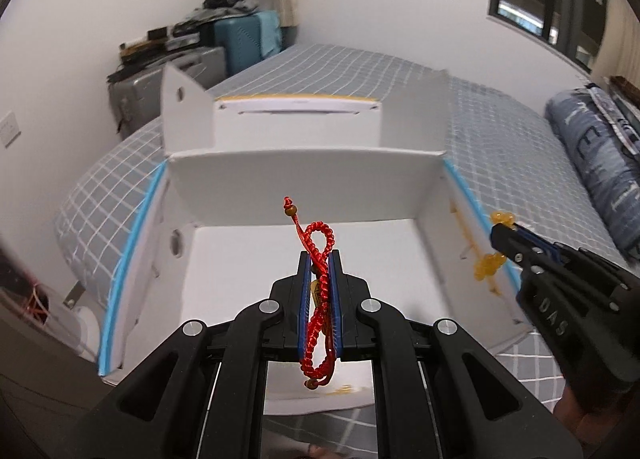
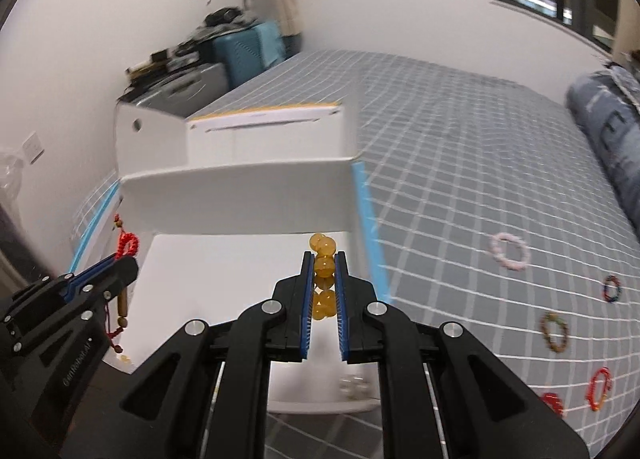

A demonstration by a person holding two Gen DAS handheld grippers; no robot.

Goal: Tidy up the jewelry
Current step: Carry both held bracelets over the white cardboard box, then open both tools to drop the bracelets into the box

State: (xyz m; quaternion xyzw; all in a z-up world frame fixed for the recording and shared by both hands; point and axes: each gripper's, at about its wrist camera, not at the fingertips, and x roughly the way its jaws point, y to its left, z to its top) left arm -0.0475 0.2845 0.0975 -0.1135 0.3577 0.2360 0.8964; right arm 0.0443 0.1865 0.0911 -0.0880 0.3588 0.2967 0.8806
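Note:
My left gripper [image 1: 320,259] is shut on a red braided cord bracelet [image 1: 319,243] and holds it above the open white cardboard box [image 1: 304,183]. It also shows at the left of the right wrist view [image 2: 120,259] with the red bracelet [image 2: 128,245] hanging from it. My right gripper [image 2: 324,259] is shut on a yellow amber bead bracelet [image 2: 323,265] over the box's right side [image 2: 240,195]. In the left wrist view the right gripper [image 1: 500,229] holds the yellow beads [image 1: 502,217] by the box's right wall.
The box lies on a bed with a grey checked sheet [image 2: 460,147]. Several bracelets lie on the sheet at right: pink [image 2: 511,251], dark multicolour [image 2: 612,288], brown-green [image 2: 555,331], red [image 2: 600,387]. A rolled blue quilt [image 1: 600,163] lies far right. Suitcases [image 1: 244,39] stand by the wall.

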